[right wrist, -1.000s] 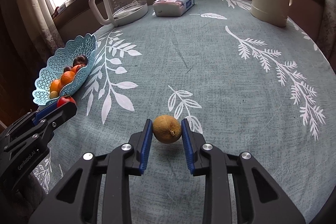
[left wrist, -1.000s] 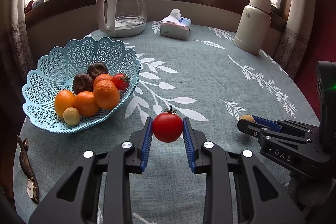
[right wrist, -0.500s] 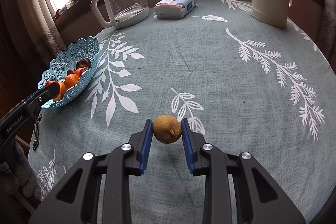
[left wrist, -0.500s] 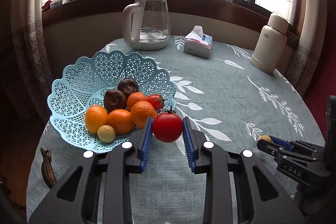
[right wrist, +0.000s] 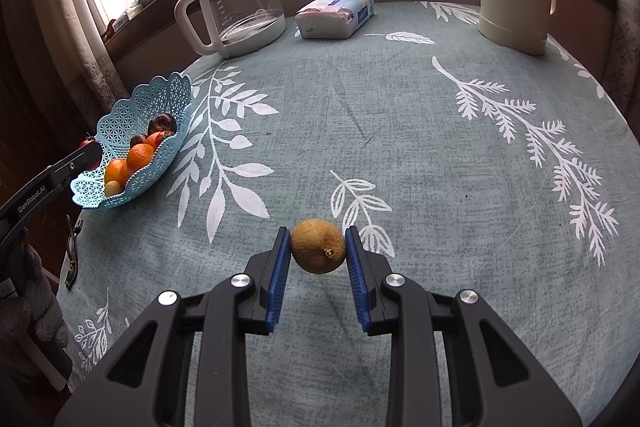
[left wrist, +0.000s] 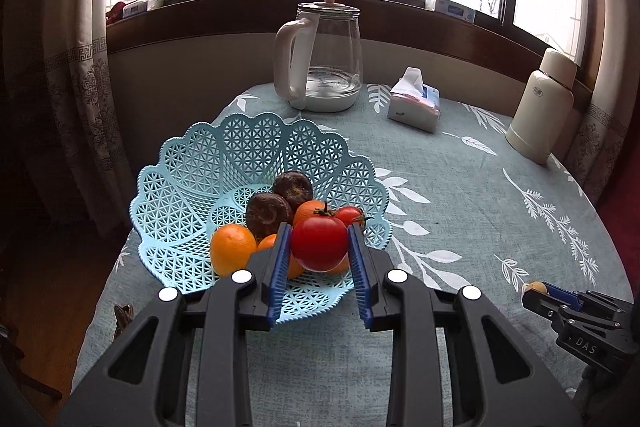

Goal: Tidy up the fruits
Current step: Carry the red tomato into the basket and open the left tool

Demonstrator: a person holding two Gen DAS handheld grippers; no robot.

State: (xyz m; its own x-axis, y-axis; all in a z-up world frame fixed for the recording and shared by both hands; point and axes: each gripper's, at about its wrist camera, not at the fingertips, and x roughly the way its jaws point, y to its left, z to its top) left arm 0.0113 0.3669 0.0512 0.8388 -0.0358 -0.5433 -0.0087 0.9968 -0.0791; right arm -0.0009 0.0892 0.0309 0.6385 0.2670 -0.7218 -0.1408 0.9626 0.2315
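Observation:
My left gripper (left wrist: 319, 247) is shut on a red tomato (left wrist: 319, 242) and holds it over the near rim of the light blue lattice basket (left wrist: 192, 187). The basket holds several oranges (left wrist: 233, 249), two dark brown fruits (left wrist: 268, 213) and a smaller tomato (left wrist: 349, 215). My right gripper (right wrist: 318, 251) is shut on a yellow-brown lemon (right wrist: 318, 246), lifted a little above the tablecloth near the table's front. In the right wrist view the basket (right wrist: 160, 99) sits far left, with the left gripper's finger (right wrist: 60, 171) beside it.
A glass kettle (left wrist: 324, 67), a tissue pack (left wrist: 414, 107) and a cream thermos (left wrist: 538, 107) stand along the far side of the round table. Glasses (right wrist: 72, 251) lie at the left table edge. A dark curtain hangs left of the basket.
The left gripper carried the tomato left and forward, from beside the basket to over its near rim. The right gripper stayed nearly in place, still holding the lemon.

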